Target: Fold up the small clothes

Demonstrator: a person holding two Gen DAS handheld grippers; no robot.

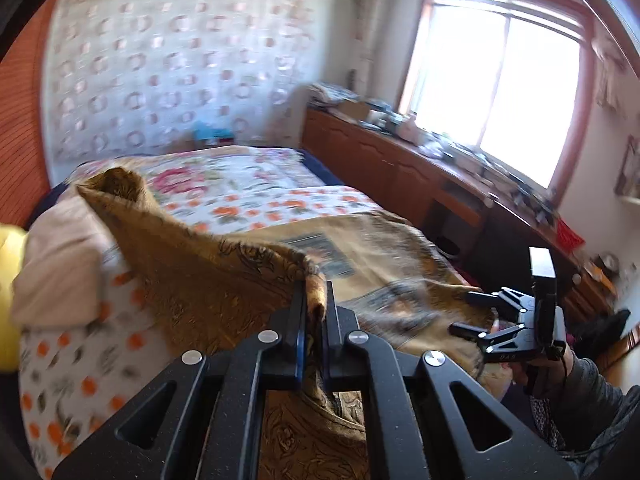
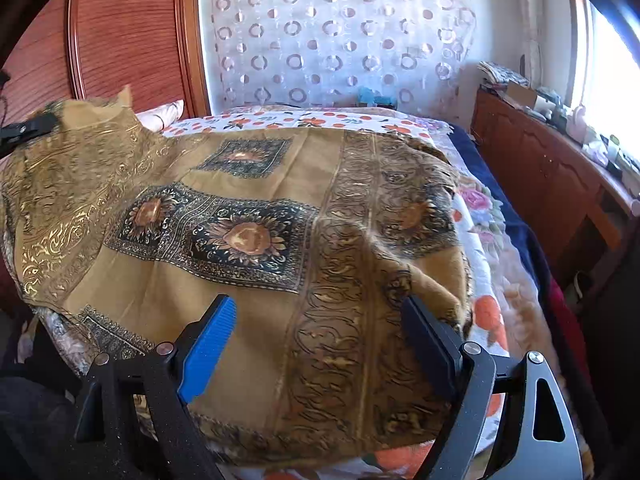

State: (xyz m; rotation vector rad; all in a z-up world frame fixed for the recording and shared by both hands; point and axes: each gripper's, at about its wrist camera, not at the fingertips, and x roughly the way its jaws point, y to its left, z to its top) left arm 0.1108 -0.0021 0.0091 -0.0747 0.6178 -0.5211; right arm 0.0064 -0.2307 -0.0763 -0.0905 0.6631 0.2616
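The left gripper (image 1: 313,280) is raised above the bed (image 1: 256,200); its jaws are clamped on a bunched edge of the brown patterned cloth (image 1: 192,276), which rises from the bed surface into the fingers. The right gripper (image 2: 316,340) hovers low over the near part of the same cloth (image 2: 256,232), jaws spread wide with nothing between them; one blue ribbed pad (image 2: 208,344) faces inward.

The left wrist view shows the right gripper (image 1: 476,316) from the side at the right of the scene, held by a hand in a grey sleeve (image 1: 592,380), with the window (image 1: 496,92) and the long wooden cabinet (image 1: 392,160) beyond. The right wrist view shows the cloth's full spread over the floral bedcover (image 2: 484,216), its dark sunflower panels, and the left gripper (image 2: 24,130) at far left holding the lifted corner.

The left wrist view is motion-blurred. Items on the cabinet top are indistinct. The left gripper's body is cut off in the right wrist view. A pink folded item (image 1: 60,264) at left is only partly visible.
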